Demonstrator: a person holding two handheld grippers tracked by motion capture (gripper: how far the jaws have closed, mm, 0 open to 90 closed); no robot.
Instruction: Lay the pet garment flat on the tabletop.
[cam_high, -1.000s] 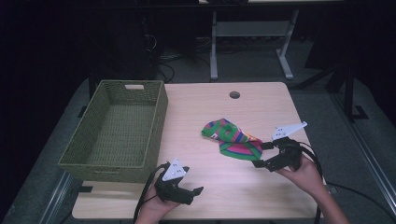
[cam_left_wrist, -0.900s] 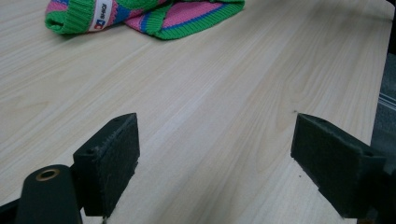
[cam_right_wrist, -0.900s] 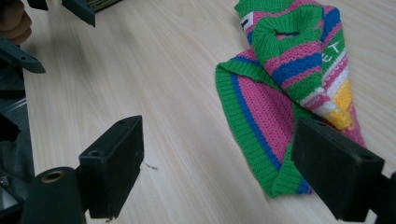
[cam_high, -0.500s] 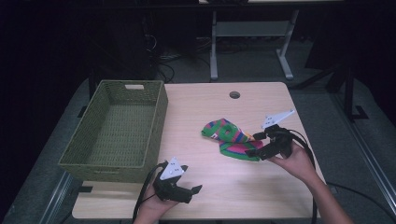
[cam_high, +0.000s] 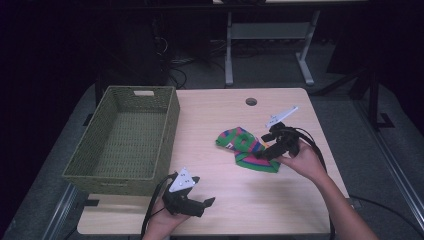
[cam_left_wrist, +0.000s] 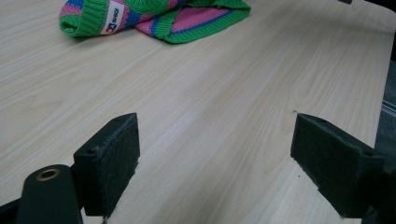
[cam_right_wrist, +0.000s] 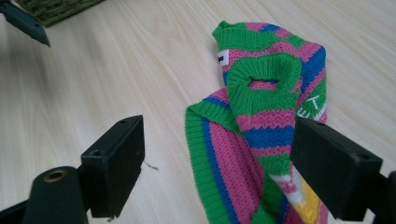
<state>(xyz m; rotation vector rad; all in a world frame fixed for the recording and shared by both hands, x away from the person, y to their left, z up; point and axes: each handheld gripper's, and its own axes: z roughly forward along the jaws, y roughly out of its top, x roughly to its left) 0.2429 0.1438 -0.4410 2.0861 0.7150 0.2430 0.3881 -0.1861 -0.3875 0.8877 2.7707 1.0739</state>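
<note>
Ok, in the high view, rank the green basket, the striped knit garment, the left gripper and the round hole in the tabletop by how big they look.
1. green basket
2. striped knit garment
3. left gripper, though it sits nearer the camera, so its rank against the garment is unsure
4. round hole

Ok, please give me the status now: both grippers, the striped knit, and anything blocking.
Left hand-held gripper open, low over bare table. Right hand-held gripper open, jaws astride the striped knit. Knit flat on the table, ungripped. Basket off to the side; nothing blocking.
</note>
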